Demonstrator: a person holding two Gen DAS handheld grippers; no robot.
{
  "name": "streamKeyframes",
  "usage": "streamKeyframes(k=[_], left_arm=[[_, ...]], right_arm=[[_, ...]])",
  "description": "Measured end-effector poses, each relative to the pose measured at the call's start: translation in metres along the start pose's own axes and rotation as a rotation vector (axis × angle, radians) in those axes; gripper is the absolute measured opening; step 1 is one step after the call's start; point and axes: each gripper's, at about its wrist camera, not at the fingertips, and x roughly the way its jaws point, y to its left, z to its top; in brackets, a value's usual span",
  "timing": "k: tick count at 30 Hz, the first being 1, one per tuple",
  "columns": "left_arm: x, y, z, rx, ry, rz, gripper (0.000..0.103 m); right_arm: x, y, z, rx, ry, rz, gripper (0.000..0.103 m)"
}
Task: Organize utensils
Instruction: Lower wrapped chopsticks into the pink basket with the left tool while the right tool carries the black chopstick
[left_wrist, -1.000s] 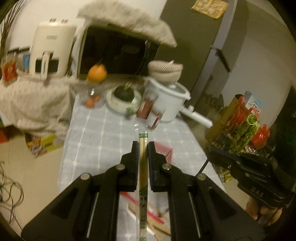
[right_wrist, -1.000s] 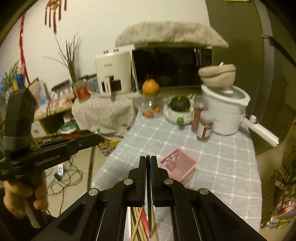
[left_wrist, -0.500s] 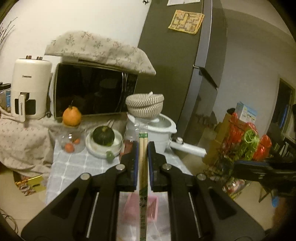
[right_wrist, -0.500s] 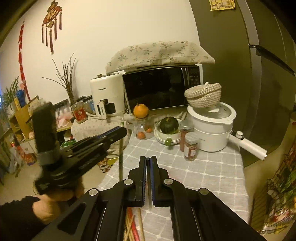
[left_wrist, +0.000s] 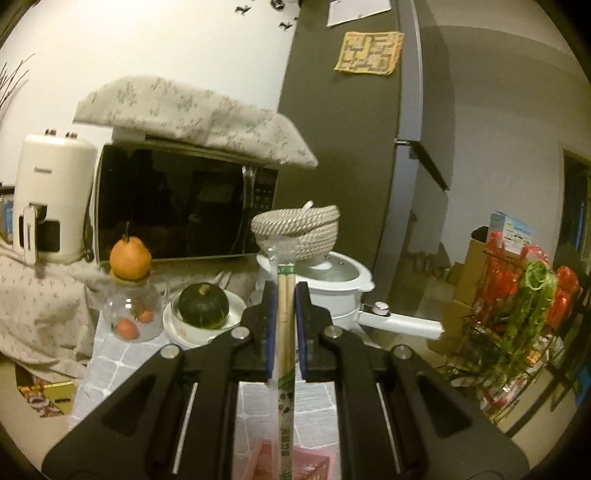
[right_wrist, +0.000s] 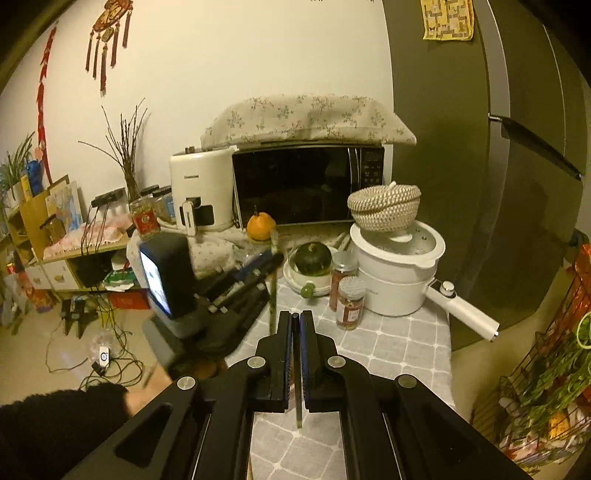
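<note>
Since the earlier frames, I have swung the left gripper (left_wrist: 283, 326) from a downward look at the table to a near-level aim at the microwave (left_wrist: 184, 206), and lifted the right gripper (right_wrist: 295, 360) so that its view takes in more of the wall. The left tongs stand narrow, clamped on a wrapped pair of chopsticks (left_wrist: 285, 332) that runs lengthwise between the pads and juts past the tips. The right tongs are closed on a thin dark stick (right_wrist: 297, 402); I cannot tell what it is.

Progress: I judge the task to be mid-course. One pair of chopsticks is lifted clear and not yet placed. A pink basket (left_wrist: 310, 463) lies directly below the left gripper, near the front edge of the table (right_wrist: 399, 343), and looks the likely receptacle. What remains loose on the table is not visible now.

View comparison: only the left wrist view shows the pink basket and the printed wrapper. Only the right wrist view shows the left gripper (right_wrist: 271, 258) from outside, held in a dark-sleeved hand (right_wrist: 155, 387) off the table's left edge with the chopsticks hanging upright, and two spice jars (right_wrist: 347, 295) beside the white pot (right_wrist: 399, 273).
</note>
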Motion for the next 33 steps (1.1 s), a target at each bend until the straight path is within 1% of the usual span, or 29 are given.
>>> streamKeyframes(k=[3,5,8,12,14,18,20,24,25,26,28,33], left_arm=[[0.01,0.007,-0.008,-0.006,-0.002,0.048,0.011],[0.016,0.012,-0.013,-0.005,0.005,0.065,0.011],[0.021,0.016,-0.02,-0.014,0.022,0.063,0.011],[0.026,0.013,-0.031,0.023,0.064,0.045,0.011],[0.028,0.014,-0.035,0.025,0.086,0.041,0.011],[0.027,0.025,-0.035,-0.029,0.136,0.031,0.013],[0.021,0.028,-0.03,-0.04,0.149,0.027,0.016],[-0.001,0.031,-0.019,-0.008,0.178,0.039,0.021],[-0.004,0.032,-0.017,-0.003,0.189,0.039,0.025],[-0.008,0.034,-0.016,0.0,0.204,0.041,0.03],[-0.015,0.037,-0.014,0.013,0.253,0.058,0.037],[-0.028,0.046,-0.022,0.006,0.368,0.088,0.04]], right_arm=[[0.001,-0.001,0.011,0.002,-0.014,0.001,0.004],[0.003,-0.002,0.021,0.0,-0.027,-0.002,0.004],[0.004,0.0,0.032,-0.008,-0.043,-0.006,0.004],[0.008,0.003,0.044,-0.014,-0.06,-0.009,0.004],[0.011,0.005,0.049,-0.014,-0.066,-0.012,0.004],[0.016,0.007,0.053,-0.007,-0.078,-0.008,0.004],[0.021,0.007,0.055,0.0,-0.081,-0.007,0.004],[0.033,0.007,0.058,0.015,-0.085,-0.002,0.004],[0.036,0.006,0.058,0.018,-0.084,-0.003,0.004],[0.04,0.006,0.057,0.023,-0.082,-0.001,0.004],[0.047,0.005,0.056,0.041,-0.071,0.005,0.004],[0.073,-0.001,0.045,0.089,-0.027,0.005,0.004]])
